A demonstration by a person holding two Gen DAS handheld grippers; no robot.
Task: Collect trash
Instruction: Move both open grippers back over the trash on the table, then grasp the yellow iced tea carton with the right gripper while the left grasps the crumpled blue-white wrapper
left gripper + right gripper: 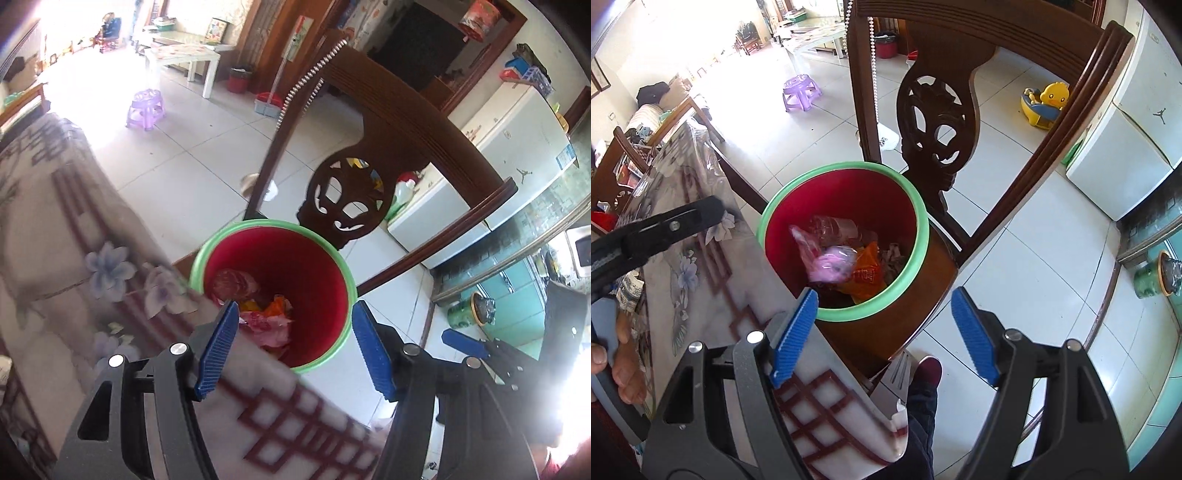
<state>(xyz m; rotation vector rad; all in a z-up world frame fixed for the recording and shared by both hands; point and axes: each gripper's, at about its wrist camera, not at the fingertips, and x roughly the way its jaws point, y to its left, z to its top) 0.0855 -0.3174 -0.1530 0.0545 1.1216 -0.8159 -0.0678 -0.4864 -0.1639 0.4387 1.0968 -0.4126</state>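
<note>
Both tongs are apart and hold nothing. The left tongs (293, 332) hang over the red bin (332, 273) with the green rim, and so do the right tongs (882, 319). The bin stands on the seat of a dark wooden chair (934, 122), just beside the edge of the surface (713, 295) with its flower cloth. Trash lies at the bottom of the bin: an orange wrapper (866, 271), some clear plastic (831, 225) and a pink thing (833, 264), too blurry to name, maybe a wrapper. A purple stool (802, 91) stands far off on the white floor tiles.
</note>
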